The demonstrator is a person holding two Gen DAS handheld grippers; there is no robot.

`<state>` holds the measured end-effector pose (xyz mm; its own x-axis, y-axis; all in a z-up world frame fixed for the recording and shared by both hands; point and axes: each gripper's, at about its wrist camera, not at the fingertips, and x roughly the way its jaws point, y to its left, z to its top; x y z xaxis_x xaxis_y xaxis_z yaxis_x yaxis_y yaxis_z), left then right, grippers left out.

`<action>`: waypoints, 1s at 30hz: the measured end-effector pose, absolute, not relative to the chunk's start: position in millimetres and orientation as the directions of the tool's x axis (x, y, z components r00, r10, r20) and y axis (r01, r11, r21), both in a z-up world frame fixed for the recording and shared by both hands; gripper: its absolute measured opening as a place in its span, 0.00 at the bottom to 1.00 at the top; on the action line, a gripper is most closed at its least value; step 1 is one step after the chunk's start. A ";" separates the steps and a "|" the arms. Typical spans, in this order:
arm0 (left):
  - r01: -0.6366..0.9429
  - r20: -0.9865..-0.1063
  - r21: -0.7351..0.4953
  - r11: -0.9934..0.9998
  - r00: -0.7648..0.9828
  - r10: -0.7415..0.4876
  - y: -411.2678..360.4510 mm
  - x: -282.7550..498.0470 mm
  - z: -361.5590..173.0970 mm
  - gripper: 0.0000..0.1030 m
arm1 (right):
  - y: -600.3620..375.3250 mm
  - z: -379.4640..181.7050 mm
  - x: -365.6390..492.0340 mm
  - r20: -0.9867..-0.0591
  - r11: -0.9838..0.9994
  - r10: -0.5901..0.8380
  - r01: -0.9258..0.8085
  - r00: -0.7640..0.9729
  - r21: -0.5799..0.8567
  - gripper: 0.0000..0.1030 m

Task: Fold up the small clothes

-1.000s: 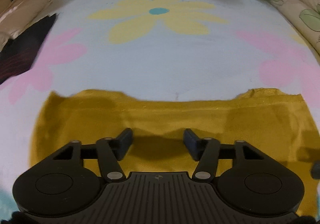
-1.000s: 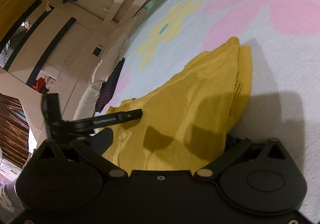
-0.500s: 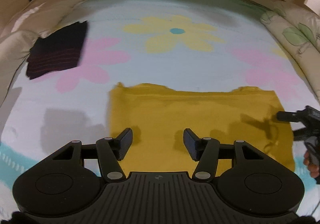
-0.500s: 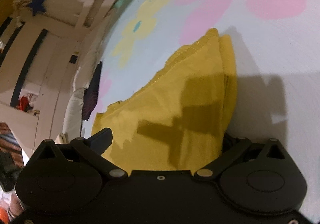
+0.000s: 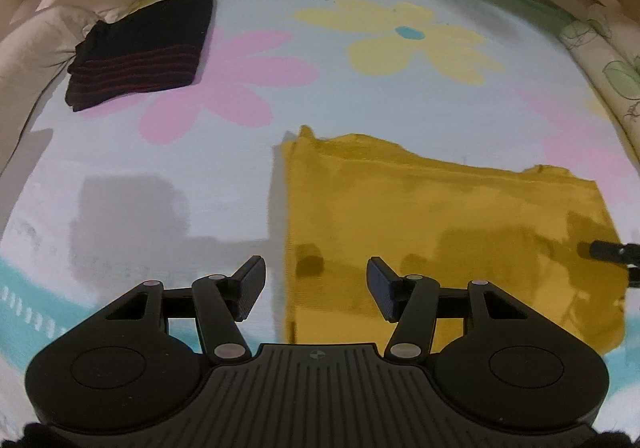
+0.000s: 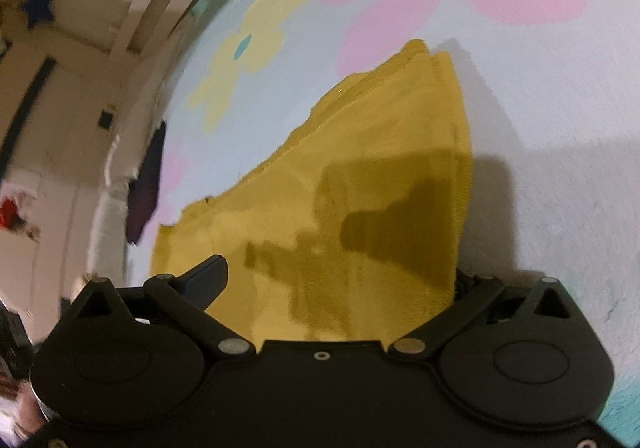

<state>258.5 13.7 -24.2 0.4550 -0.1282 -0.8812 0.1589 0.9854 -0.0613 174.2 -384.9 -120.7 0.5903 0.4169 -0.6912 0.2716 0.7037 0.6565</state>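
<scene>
Now folded flat on the bed (image 5: 224,208): yellow garment (image 5: 440,232). Left gripper (image 5: 316,284) wide open, empty (hovering at its edge); right gripper (image 6: 340,280) spread, grip unclear.

A pale blue bedspread (image 5: 248,168) printed with pink and yellow flowers covers the bed, with a turquoise band along its near edge. Cream pillows (image 5: 60,28) line the left side and a leaf-patterned cushion (image 5: 612,72) the right. Wooden slats (image 6: 160,8) rise behind; a dark blue star (image 6: 39,6) hangs on the cream wall.
</scene>
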 end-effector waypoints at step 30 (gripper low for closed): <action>0.095 -0.849 -0.098 0.991 0.511 -0.134 79.2 262.1 -4.2 0.53 | -227.3 -46.3 237.6 -0.754 0.860 0.338 0.140 0.564 0.491 0.26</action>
